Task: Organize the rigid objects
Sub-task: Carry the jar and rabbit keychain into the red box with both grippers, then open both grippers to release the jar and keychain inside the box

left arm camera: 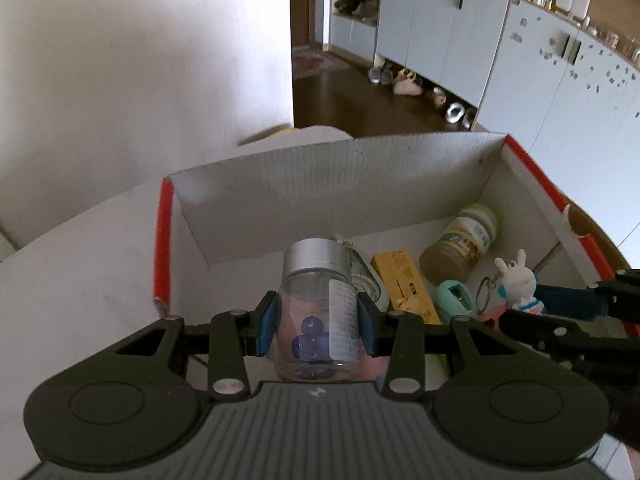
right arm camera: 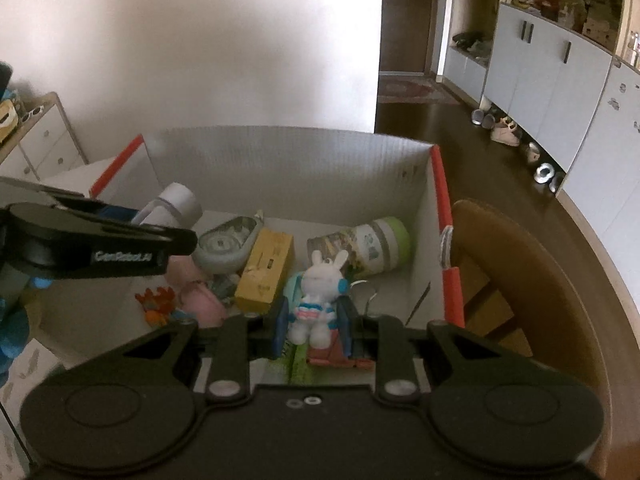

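My left gripper (left arm camera: pixel 318 320) is shut on a clear plastic jar (left arm camera: pixel 318 304) with a silver lid and dark blue balls inside, held above the near left part of the white cardboard box (left arm camera: pixel 320 184). My right gripper (right arm camera: pixel 314 322) is shut on a white rabbit figure (right arm camera: pixel 316 300) with a key ring, held over the box's right half. The rabbit figure (left arm camera: pixel 518 280) and right gripper also show at the right of the left wrist view. The left gripper (right arm camera: pixel 100 240) with the jar (right arm camera: pixel 172 204) shows at the left of the right wrist view.
In the box (right arm camera: pixel 280 152) lie a green-lidded jar (right arm camera: pixel 368 246), a yellow carton (right arm camera: pixel 266 272), a grey tape dispenser (right arm camera: pixel 228 246), a pink item (right arm camera: pixel 200 300) and an orange toy (right arm camera: pixel 156 304). A wooden chair (right arm camera: pixel 520 264) stands right of the box. The box rests on a white table (left arm camera: pixel 80 272).
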`<state>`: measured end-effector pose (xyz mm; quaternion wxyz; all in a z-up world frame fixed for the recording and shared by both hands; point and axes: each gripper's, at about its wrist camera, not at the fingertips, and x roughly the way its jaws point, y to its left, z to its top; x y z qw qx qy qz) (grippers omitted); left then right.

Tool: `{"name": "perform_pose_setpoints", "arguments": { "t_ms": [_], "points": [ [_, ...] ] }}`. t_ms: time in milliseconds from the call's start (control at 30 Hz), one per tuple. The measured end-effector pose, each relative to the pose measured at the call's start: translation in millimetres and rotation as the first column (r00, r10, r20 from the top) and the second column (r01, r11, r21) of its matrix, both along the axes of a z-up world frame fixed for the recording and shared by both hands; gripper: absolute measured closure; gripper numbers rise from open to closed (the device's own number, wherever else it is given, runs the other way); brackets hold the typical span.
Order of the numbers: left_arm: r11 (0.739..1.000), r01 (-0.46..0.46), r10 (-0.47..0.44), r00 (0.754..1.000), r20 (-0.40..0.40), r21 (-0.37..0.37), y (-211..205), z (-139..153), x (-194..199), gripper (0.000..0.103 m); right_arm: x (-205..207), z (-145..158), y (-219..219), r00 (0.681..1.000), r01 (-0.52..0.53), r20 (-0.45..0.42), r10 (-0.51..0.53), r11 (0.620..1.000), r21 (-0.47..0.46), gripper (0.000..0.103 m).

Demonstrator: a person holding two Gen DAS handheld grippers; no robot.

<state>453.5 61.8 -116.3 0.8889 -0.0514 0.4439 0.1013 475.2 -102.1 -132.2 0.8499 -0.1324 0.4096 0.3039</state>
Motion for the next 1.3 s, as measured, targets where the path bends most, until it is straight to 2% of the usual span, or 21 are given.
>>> {"name": "perform_pose_setpoints", "arguments": {
  "t_ms": [133, 500, 633, 900, 1000, 1167, 1300],
  "points": [
    [1.0, -0.007, 0.007, 0.999, -0.038, 0.003, -0.2, -6.6, 8.3, 0.062, 3.6, -5.9, 3.6, 1.0, -0.002, -0.012, 0.002, 1.0, -0.016, 0.078],
    [0.996, -0.051, 0.049, 0.998, -0.03, -0.067, 11.5, -8.1, 5.6, 0.062, 6.5, -12.0, 7.0, 0.999, -0.008, -0.048, 0.007, 1.0, -0.029, 0.077],
    [0.993, -0.079, 0.076, 0.996, -0.04, -0.09, 16.6, -7.9, 2.8, 0.062, 6.8, -14.2, 6.5, 0.997, -0.008, -0.074, 0.006, 1.0, -0.025, 0.073],
    [0.995, -0.056, 0.055, 0.998, -0.014, -0.085, 12.3, -0.1, -6.1, 0.057, -0.1, -9.5, 1.8, 0.995, -0.007, -0.095, 0.005, 1.0, -0.021, 0.067],
    [0.995, -0.056, 0.057, 0.998, 0.003, -0.082, 8.4, 5.2, -11.2, 0.057, -4.6, -4.8, -2.0, 0.996, -0.004, -0.089, 0.003, 1.0, -0.012, 0.063],
    [0.996, -0.04, 0.043, 0.998, 0.035, -0.078, 4.5, 15.3, -20.7, 0.057, -13.5, 6.4, -4.9, 0.998, 0.001, -0.07, 0.0, 1.0, 0.01, 0.048],
    [0.996, -0.019, 0.024, 0.998, 0.058, -0.088, 2.8, 23.7, -29.7, 0.057, -21.8, 16.7, -7.3, 0.999, 0.003, -0.051, -0.002, 1.0, 0.024, 0.043]
  ]
}}
